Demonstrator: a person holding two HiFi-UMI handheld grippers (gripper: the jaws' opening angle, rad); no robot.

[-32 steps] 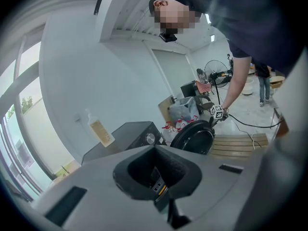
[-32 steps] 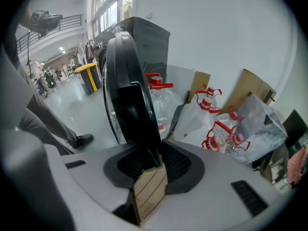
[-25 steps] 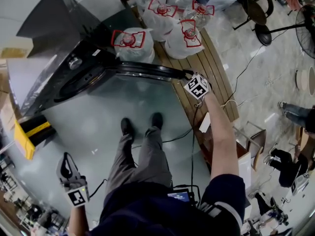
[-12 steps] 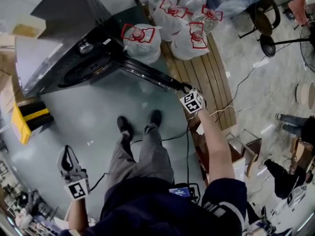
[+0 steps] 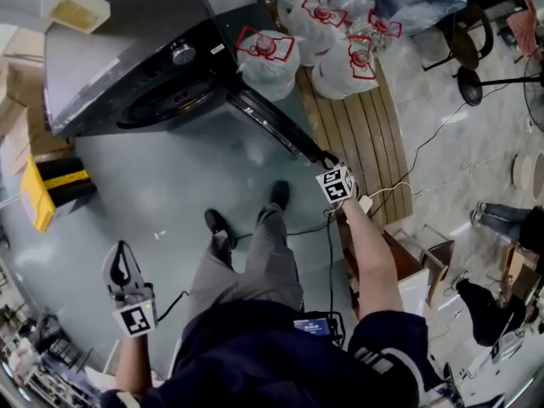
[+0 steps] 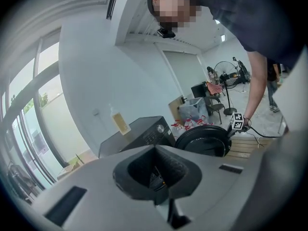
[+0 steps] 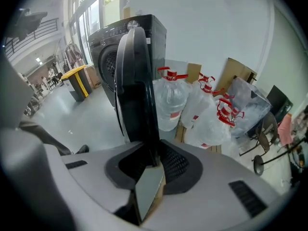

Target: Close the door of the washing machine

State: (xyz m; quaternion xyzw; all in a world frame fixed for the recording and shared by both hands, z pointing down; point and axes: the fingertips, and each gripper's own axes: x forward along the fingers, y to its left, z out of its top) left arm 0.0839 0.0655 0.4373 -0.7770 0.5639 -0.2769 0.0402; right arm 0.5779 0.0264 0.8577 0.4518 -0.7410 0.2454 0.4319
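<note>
- Closest in, the left gripper (image 5: pixel 121 257) hangs low at the person's left side. Its jaws are together and there's nothing in them.
- Two black shoes (image 5: pixel 218 224) are planted on the grey floor (image 5: pixel 144 194), on the drum side of the door (image 5: pixel 272 124) and apart from it.
- A black cable (image 5: pixel 297 232) trails over the floor by the right shoe, up towards the outstretched right arm.
- At the end of that arm is the right gripper (image 5: pixel 327 160), its jaws closing on the door's free edge. The rim sits right between the pads, pinched.
- The door itself stands wide open, a dark round slab swung out from its hinge on the front of the washer (image 5: pixel 127 41). The right gripper view sees it almost edge-on.
- Just past the gripper lies a slatted wooden pallet (image 5: pixel 361 134), with a white cable (image 5: pixel 393 192) looped across its near end.
- Bottles (image 5: pixel 268 58), big water jugs in clear bags with red handles, crowd the pallet's far end. The nearest one sits just behind the door by the hinge, on the side away from the drum.
- The washer is dark and front-loading, and its drum mouth (image 5: pixel 170 100) gapes at the bare floor in front.
- Left of it, against the wall, sits a yellow thing (image 5: pixel 47 192) with a black stripe, well apart from the door.
- Far right, on pale tiles, are a dark chair (image 5: pixel 463 19) and a fan base (image 5: pixel 468 84).
</note>
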